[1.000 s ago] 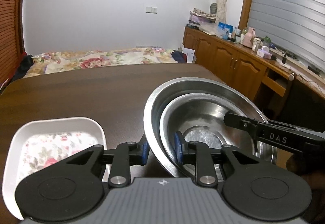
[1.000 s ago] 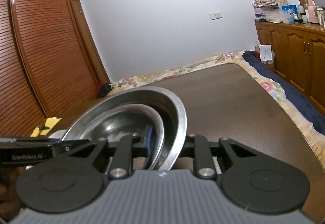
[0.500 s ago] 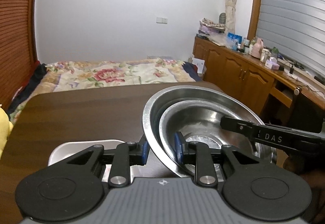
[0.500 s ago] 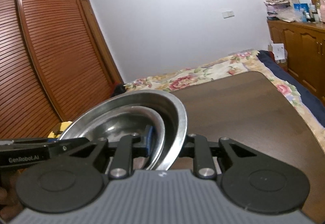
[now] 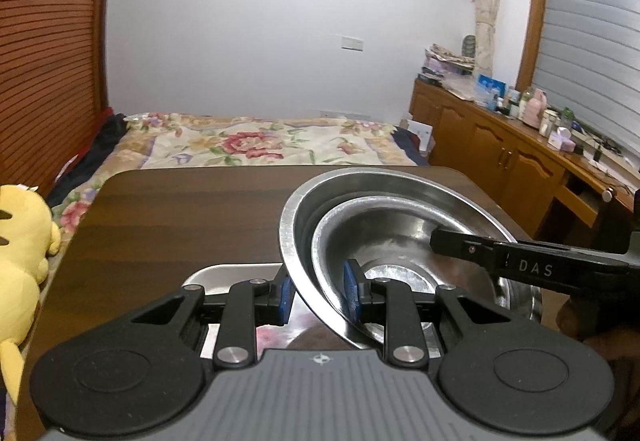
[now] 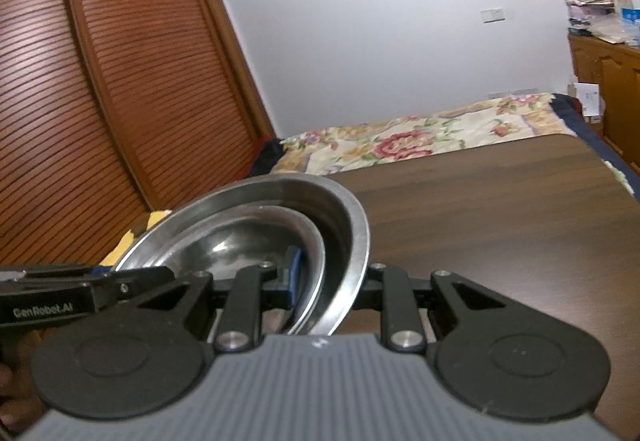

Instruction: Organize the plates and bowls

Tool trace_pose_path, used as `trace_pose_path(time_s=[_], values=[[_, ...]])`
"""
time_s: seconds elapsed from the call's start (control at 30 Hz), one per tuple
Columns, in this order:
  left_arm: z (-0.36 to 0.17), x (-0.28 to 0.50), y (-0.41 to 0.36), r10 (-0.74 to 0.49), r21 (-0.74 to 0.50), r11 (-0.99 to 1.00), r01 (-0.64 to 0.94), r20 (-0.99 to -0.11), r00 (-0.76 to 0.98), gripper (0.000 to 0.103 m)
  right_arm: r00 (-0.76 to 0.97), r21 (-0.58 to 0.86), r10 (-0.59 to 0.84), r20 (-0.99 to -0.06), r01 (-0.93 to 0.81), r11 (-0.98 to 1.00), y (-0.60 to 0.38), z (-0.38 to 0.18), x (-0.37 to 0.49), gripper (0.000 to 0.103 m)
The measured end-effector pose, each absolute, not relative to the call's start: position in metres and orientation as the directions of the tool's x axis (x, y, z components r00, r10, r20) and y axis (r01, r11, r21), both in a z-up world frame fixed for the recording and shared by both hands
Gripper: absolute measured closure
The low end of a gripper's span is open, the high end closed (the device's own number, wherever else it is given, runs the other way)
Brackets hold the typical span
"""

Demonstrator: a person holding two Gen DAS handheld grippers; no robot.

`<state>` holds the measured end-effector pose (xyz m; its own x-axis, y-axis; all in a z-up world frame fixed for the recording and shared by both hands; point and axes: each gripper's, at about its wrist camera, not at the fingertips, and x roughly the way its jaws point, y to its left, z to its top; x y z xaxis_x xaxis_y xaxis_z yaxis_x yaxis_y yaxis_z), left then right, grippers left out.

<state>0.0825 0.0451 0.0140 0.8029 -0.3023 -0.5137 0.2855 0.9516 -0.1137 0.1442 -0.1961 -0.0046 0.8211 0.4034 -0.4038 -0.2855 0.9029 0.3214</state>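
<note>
Dark wood counter [image 5: 180,209] runs toward a floral bed. Left gripper [image 5: 316,295] and right gripper [image 6: 332,281] each have fingers clenched on opposite rims of the nested steel bowls [image 5: 400,237], held above the floral plate [image 5: 236,273]. Keep both sides level; the round bowls, mouths upward, tilt slightly.

Dark brown wooden tabletop [image 5: 180,209], wood grain visible, rounded far corners. One white rounded-rectangular dish with a pink floral print [image 5: 224,275] lies on its near part, largely hidden. Far edge abuts a bed with a floral-patterned cover [image 5: 256,141].
</note>
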Motion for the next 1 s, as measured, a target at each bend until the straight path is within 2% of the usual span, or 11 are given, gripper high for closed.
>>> trace_pose_path(time_s=[0.47,1.0], values=[[0.000,0.080,0.090,-0.256,-0.162,0.966,0.199,-0.527,0.811,0.075,0.765,0.288,0.452,-0.458,-0.354,0.890,-0.155,-0.007,0.144,0.079],[-0.020,0.086,0.107,-0.231,-0.187,0.971,0.150,-0.560,0.796,0.075,0.744,0.253,0.451,-0.493,-0.373,0.892,-0.134,-0.014,0.148,0.079]])
